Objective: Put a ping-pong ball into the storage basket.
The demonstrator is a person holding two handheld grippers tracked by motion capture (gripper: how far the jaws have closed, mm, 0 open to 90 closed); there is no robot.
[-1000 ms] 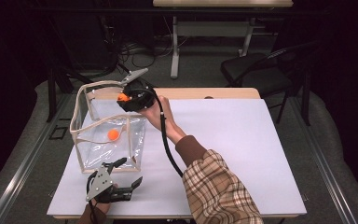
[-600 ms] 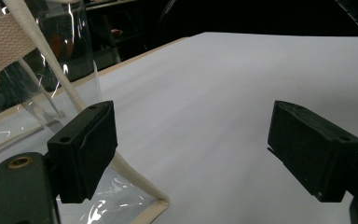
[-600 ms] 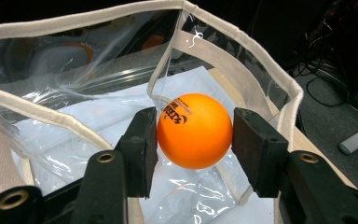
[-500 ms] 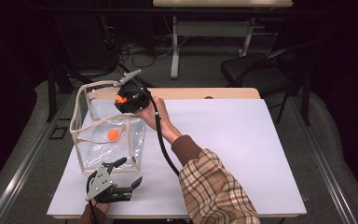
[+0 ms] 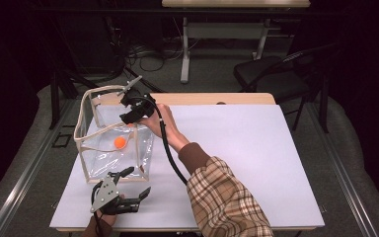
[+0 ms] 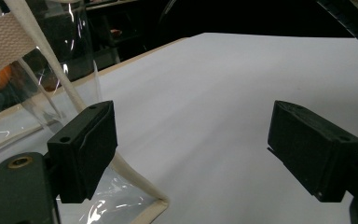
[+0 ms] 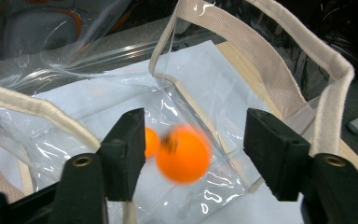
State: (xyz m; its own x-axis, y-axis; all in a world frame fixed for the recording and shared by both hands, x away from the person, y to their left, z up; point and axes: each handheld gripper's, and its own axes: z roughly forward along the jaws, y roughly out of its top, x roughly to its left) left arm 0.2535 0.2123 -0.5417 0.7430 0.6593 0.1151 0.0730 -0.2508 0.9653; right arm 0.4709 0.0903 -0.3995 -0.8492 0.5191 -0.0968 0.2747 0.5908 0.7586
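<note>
Right claw (image 7: 196, 126) stationed directly above the open mouth of the bag (image 5: 96, 163), apparently for a straight drop inside. Jaws just parted and now released; pads clear of the orange ball (image 7: 182, 153) between them. Ball blurred, judged to be falling free toward the bag floor, next to a second orange ball (image 7: 151, 142) resting there.

Left claw (image 5: 137, 181) parked on the desk (image 5: 237, 148) just beside the bag's near bottom corner, released, nothing between the pads; probably on standby to steady the bag.

Bag: box-shaped, clear glossy film, creased and reflective, edged and handled in cream woven webbing. Balls: smooth, round, matte orange. Desk: flat white top with a pale wood edge.
</note>
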